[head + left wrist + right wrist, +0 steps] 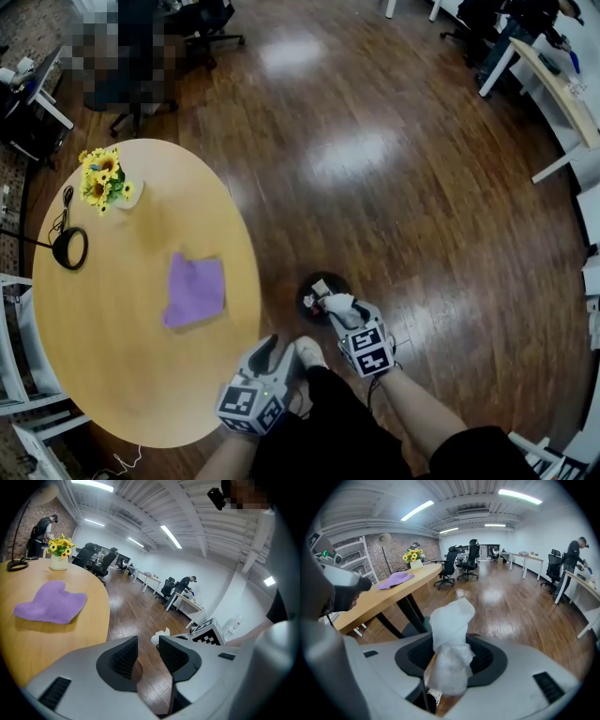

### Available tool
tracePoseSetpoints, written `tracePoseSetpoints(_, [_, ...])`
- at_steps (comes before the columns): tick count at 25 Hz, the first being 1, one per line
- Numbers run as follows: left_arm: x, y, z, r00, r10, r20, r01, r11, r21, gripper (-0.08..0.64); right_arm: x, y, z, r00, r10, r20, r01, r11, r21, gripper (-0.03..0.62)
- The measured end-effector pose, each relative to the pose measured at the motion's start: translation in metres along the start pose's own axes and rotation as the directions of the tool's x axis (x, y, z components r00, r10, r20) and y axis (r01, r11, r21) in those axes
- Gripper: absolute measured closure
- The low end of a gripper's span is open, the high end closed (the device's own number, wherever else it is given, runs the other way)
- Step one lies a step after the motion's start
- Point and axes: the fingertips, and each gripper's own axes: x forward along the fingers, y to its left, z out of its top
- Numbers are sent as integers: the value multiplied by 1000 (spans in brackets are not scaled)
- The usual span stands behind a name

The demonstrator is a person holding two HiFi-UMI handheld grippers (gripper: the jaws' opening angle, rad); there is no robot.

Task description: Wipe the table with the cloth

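A purple cloth (195, 291) lies crumpled on the round wooden table (112, 366), and shows too in the left gripper view (50, 603) and far off in the right gripper view (395, 580). Both grippers hang off the table's right edge, over the wooden floor. My left gripper (270, 351) is open, with nothing between its jaws (148, 645). My right gripper (336, 311) is shut on a white crumpled paper wad (450, 634), held above a small black bin (315, 284) on the floor.
A vase of yellow flowers (103, 178) and a black lamp base with its cable (70, 248) stand at the table's far left. White shelving (19, 375) sits left of the table. Office chairs (206, 28) and white desks (553, 84) stand further off.
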Motion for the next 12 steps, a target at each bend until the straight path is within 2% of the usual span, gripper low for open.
tracePoseSetpoints(7, [19,3,-29,997,3,-78,-5,1000,-22,425,41,-1,-41,995,-6,-99,6,1000,-3,387])
tracePoseSetpoints(12, [36,1,-44,995,-9,-102,5,999,-38,425,54,-1,-44,995,-10,-101,10,1000,0,383])
